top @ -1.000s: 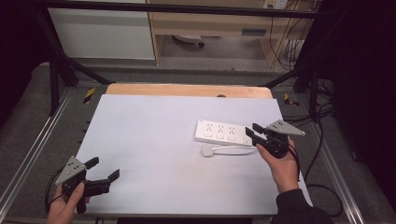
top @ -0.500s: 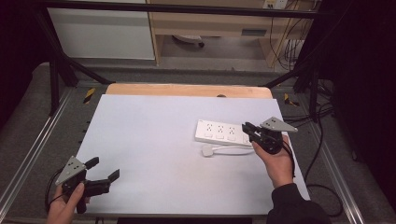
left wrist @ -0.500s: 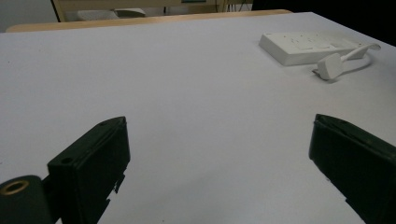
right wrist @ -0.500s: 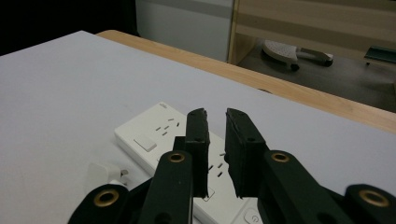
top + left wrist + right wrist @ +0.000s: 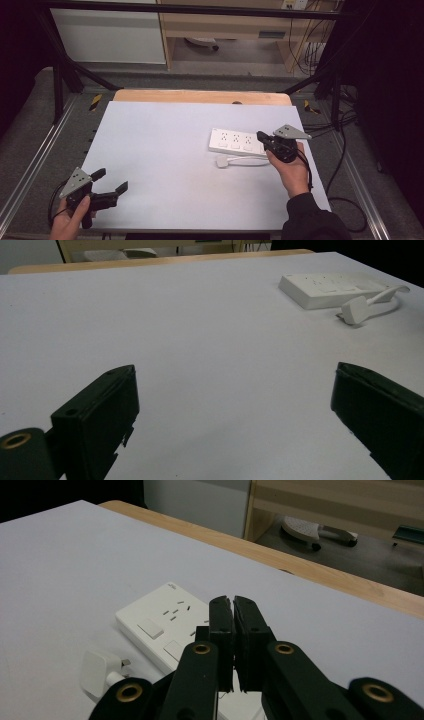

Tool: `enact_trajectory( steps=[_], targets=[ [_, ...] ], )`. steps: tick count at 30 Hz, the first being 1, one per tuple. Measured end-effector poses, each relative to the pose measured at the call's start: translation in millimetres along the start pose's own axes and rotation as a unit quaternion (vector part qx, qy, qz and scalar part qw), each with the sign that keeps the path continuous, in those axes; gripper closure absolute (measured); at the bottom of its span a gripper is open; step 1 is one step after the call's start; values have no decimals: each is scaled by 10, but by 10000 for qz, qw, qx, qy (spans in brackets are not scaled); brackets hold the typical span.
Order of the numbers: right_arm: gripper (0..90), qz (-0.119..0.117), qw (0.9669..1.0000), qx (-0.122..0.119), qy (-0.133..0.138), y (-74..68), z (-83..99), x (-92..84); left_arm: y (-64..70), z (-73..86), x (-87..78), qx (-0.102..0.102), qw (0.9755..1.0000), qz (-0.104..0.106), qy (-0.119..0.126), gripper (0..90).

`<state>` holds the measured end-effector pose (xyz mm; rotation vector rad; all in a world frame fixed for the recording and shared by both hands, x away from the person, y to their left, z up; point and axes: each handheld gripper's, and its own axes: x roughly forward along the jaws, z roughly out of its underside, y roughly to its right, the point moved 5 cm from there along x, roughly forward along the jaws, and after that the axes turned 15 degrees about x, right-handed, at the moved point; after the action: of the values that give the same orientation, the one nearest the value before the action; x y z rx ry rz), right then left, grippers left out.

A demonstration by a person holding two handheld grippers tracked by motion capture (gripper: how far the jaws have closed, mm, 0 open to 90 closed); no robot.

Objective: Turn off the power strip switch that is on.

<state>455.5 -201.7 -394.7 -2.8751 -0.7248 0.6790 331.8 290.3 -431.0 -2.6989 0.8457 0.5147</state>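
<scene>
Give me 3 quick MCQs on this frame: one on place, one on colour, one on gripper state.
1. Where is the power strip?
A. right half of the table
B. near-left corner
C. on the floor

2. What colour is the plug?
A. black
B. white
C. red

3. How do the jaws of the left gripper stand?
A. wide apart
B. closed together
C. clamped on the plug

Key: 1 A, the strip lies just ahead of the right gripper; 2 B, it matches the strip and its cable; 3 A, the left gripper view shows bare table between them.
</scene>
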Motion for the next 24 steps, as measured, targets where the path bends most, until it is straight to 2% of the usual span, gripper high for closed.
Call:
enact_trajectory(
  steps=[11, 24],
  targets=[
    [895, -52, 9998, 19, -210, -21, 71, 110, 0, 0, 0, -3, 10000, 6, 6, 51],
    [900, -112, 9983, 153, -543, -37, 196, 230, -3, 2, 1, 23, 10000, 2, 7, 51]
  ],
)
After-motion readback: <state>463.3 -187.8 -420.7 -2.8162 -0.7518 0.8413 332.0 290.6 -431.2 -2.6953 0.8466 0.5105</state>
